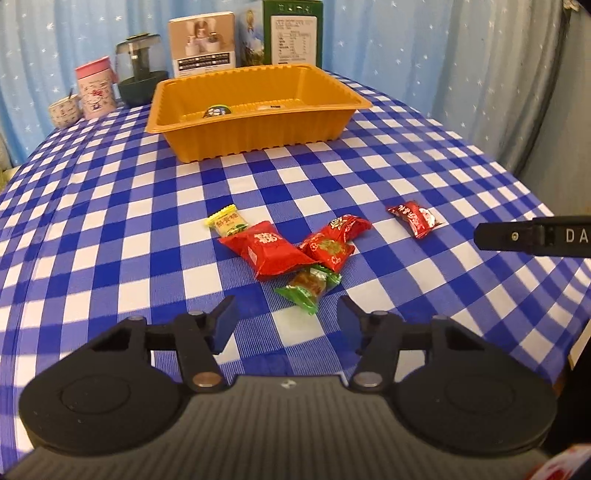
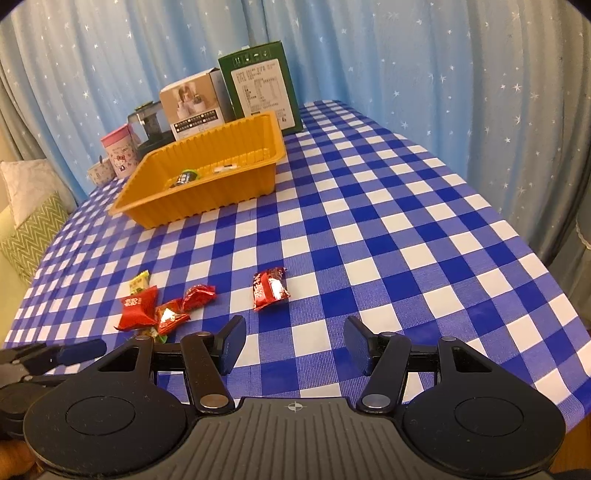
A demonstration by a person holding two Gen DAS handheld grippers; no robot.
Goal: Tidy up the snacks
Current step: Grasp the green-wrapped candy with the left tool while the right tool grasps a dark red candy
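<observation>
Meanwhile, on a blue-and-white checked tablecloth (image 1: pixel 369 177), two hand-held grippers hang over a scatter of wrapped snacks. The left gripper (image 1: pixel 286 314) has its jaws apart with nothing between them, the tips just short of a green candy (image 1: pixel 308 286) that lies at the near edge of a small heap. In that heap a large red packet (image 1: pixel 267 249) overlaps a yellow packet (image 1: pixel 227 223) on its far left, while a red square sweet (image 1: pixel 328 251) and a crumpled red wrapper (image 1: pixel 349 225) sit touching on its right. A lone red candy (image 2: pixel 269 291) lies apart from the heap, to its right, just ahead of the right gripper (image 2: pixel 293 341), whose jaws also stand apart and empty above the cloth. One finger of the right gripper pokes into the left camera's view from the right edge.

Farther back stands an orange tray (image 1: pixel 258 125), with a dark round item (image 1: pixel 218 110) and a pale piece (image 1: pixel 267 107) on its floor. Behind the tray are a beige box (image 1: pixel 201 44), a green box (image 1: pixel 293 35), a dark glass pot (image 1: pixel 140 70), a pink tin (image 1: pixel 95 86) and a small cup (image 1: pixel 64 110), all before a blue star-print curtain (image 1: pixel 424 48).
</observation>
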